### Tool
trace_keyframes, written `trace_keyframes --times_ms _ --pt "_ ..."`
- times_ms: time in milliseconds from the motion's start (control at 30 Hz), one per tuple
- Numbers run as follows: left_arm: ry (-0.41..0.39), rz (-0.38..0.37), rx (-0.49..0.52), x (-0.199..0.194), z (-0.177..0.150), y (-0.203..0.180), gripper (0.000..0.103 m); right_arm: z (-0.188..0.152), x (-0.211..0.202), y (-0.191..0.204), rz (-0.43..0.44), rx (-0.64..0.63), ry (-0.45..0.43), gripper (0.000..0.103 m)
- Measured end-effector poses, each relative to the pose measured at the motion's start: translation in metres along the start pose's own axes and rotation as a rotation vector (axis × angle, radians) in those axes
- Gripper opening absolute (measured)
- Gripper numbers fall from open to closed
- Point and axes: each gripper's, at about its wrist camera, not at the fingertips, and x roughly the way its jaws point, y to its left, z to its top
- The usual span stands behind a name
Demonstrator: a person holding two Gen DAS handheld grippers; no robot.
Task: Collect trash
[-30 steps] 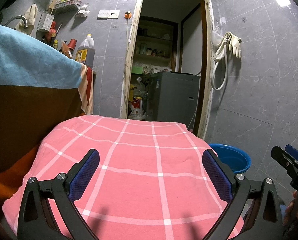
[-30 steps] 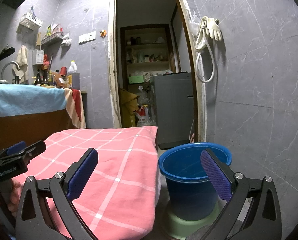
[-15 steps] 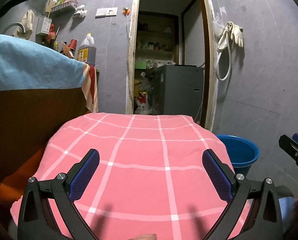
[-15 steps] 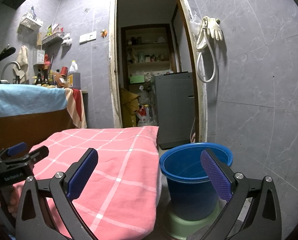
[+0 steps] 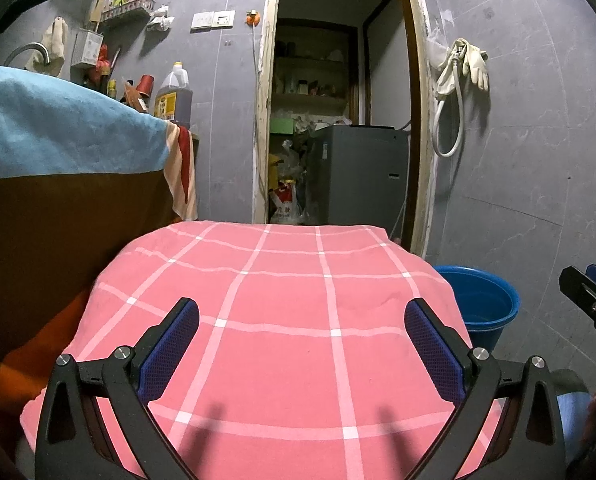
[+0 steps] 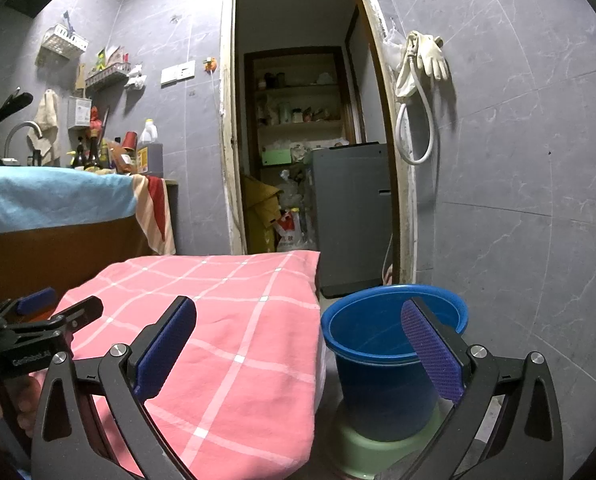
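Left gripper spread wide with nothing between its jaws, held above the pink checked cloth. Right gripper likewise gaping and bare, over that cloth's right edge. Blue bucket just right of the cloth, on a green base; no trash discernible.

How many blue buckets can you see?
1. The blue bucket stands on a green base right of the pink checked cloth. Others may be hidden.
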Motion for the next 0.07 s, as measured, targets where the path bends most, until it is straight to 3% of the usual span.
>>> trace_keyframes --times_ms 67 --pt "0.001 -0.001 -0.002 0.0003 0.0000 0.0002 0.101 0.0000 -0.0001 0.0001 0.000 0.000 0.000 0.103"
